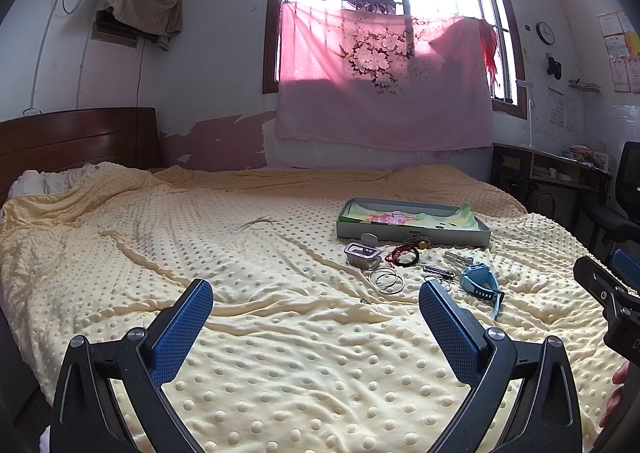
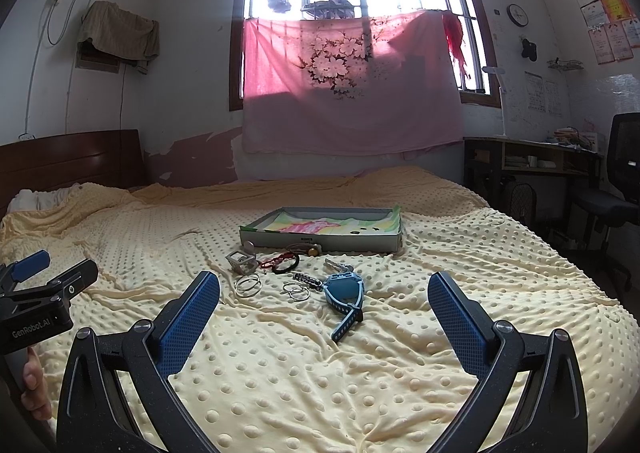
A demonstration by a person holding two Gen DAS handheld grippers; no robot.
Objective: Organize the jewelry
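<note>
Jewelry lies on the yellow dotted blanket in front of a shallow grey tray (image 1: 412, 236) (image 2: 320, 244) lined with a flowered cloth. There is a blue watch (image 1: 482, 287) (image 2: 345, 295), silver bangles (image 1: 386, 279) (image 2: 247, 285), small silver rings (image 2: 297, 291), a red and black cord bracelet (image 1: 404, 255) (image 2: 280, 263), a small silver box (image 1: 362, 255) (image 2: 241, 261) and a beaded chain (image 2: 307, 280). My left gripper (image 1: 316, 303) is open and empty, short of the jewelry. My right gripper (image 2: 324, 293) is open and empty, its fingers either side of the watch from a distance.
The bed's blanket (image 1: 240, 253) spreads wide to the left. A wooden headboard (image 1: 76, 137) stands at far left. A desk (image 2: 532, 157) and black office chair (image 2: 616, 189) stand to the right of the bed. A pink cloth hangs below the window.
</note>
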